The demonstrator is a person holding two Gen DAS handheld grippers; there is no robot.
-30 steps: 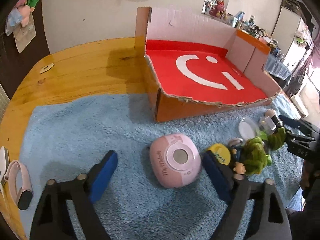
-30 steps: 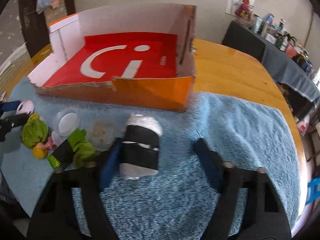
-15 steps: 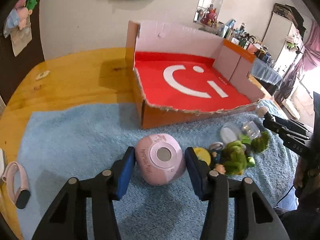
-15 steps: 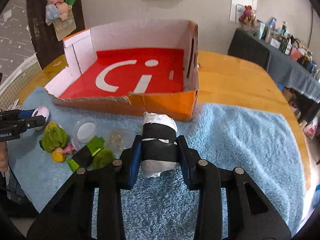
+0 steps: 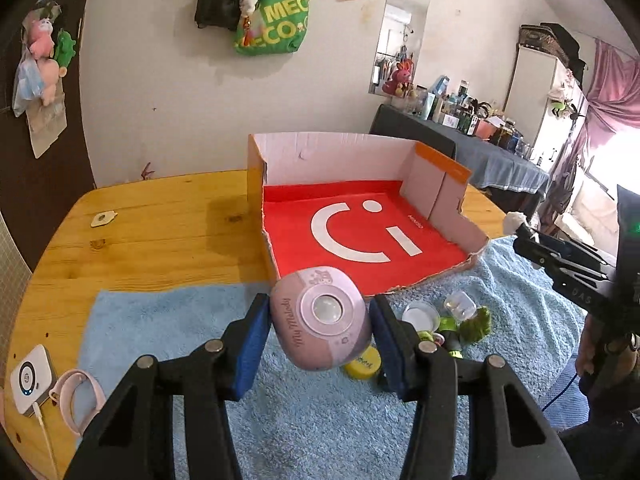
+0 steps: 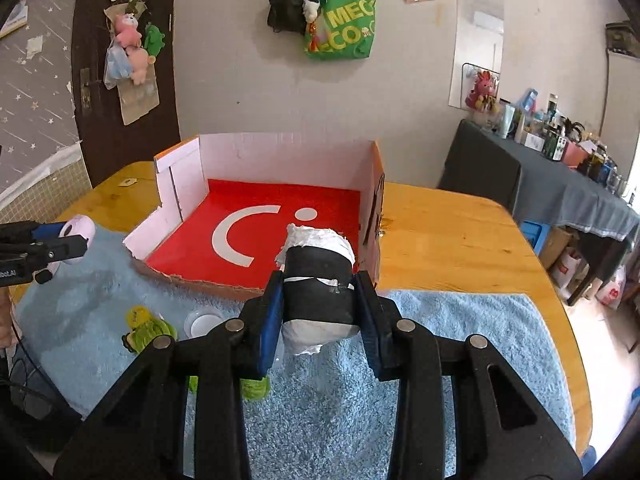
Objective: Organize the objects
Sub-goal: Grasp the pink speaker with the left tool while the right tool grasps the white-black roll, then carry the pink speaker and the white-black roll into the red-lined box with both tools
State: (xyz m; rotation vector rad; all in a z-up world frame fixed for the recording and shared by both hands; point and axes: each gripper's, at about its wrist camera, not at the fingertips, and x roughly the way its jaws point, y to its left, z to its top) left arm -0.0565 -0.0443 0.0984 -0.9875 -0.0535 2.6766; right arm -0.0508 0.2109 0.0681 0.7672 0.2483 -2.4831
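A lived-in room with bags hung on a pale wall frames a wooden tabletop [image 5: 160, 224], and a blue towel [image 5: 168, 320] covers its near half. The landmark is the open cardboard box [image 5: 360, 236] with a red floor, standing at the towel's far edge.

Left of the box and well apart from it, at the tabletop's near-left corner, lie a small white device [image 5: 30, 378] and a pink watch band [image 5: 74, 396]. Just in front of the box's near-left corner, the left tongs [image 5: 320, 332] are closed partway on the pink speaker [image 5: 320, 318], which is lifted clear of the towel. Its shell looks hard, smooth and rounded, so it is probably light but slippery; the blue pads sit on its widest flanks, which seems the safest hold.

In front of the box's torn near wall, still on the towel, lie a yellow lid [image 5: 364, 364], a clear round cap [image 5: 418, 314] and a green toy [image 5: 472, 322].

In front of the box's near-right corner, the right tongs [image 6: 320, 308] are shut narrowly on the taped bundle [image 6: 318, 288], white wrapping with a black band, also held off the towel. It looks soft and squashable, light, and not fragile. The pads pinch the black band at its middle, where the tape likely gives the firmest purchase.
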